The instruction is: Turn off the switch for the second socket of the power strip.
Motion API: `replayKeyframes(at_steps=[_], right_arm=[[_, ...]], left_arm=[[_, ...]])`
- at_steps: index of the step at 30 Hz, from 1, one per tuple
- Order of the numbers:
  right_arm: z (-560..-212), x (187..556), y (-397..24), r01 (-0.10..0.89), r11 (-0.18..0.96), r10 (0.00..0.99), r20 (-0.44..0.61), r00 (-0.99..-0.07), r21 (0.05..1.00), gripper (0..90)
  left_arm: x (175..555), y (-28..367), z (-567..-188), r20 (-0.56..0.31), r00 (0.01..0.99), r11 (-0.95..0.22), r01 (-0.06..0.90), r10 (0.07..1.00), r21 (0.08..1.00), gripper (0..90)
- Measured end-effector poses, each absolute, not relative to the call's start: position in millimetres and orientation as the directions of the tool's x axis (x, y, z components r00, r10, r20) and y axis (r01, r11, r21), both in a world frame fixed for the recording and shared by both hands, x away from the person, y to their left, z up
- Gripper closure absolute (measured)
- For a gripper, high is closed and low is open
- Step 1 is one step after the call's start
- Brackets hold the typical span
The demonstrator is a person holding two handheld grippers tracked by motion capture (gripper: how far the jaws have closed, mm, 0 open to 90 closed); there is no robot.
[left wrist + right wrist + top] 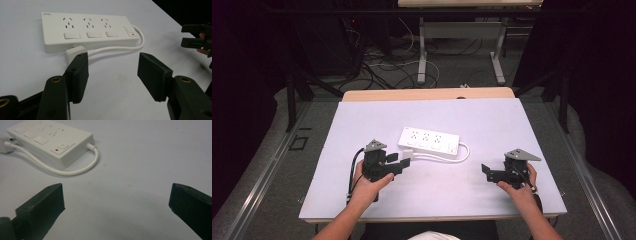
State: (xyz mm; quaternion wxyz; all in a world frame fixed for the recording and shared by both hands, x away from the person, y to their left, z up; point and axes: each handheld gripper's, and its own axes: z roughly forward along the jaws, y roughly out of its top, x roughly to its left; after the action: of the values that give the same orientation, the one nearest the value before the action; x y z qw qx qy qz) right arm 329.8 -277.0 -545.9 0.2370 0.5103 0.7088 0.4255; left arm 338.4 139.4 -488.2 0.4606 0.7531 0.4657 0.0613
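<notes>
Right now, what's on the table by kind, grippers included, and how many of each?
White power strip: 1
White plug on the strip's own cord: 1
Black handheld grippers: 2, left gripper and right gripper, both open and holding nothing
Total: 4

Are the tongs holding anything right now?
No. Both the left tongs and the right tongs are open and hold nothing; the white plug lies just beyond the left ones.

The left tool sits just beside the power strip, nothing gripped.
</notes>
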Motion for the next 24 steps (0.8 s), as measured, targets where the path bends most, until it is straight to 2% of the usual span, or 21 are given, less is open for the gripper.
replayKeyframes(at_steps=[11, 24], right_arm=[[-547, 330, -279, 0.527, 0.109, 0.926, 0.106, -0.362, 0.843, 0.0], [-547, 331, -281, 0.523, 0.102, 0.93, 0.106, -0.353, 0.846, 0.0]], left_arm=[[348, 132, -471, -0.352, 0.547, -0.127, 0.656, 0.76, 0.744, 42.2], [357, 117, -451, -0.321, 0.553, -0.153, 0.647, 0.769, 0.747, 42.2]])
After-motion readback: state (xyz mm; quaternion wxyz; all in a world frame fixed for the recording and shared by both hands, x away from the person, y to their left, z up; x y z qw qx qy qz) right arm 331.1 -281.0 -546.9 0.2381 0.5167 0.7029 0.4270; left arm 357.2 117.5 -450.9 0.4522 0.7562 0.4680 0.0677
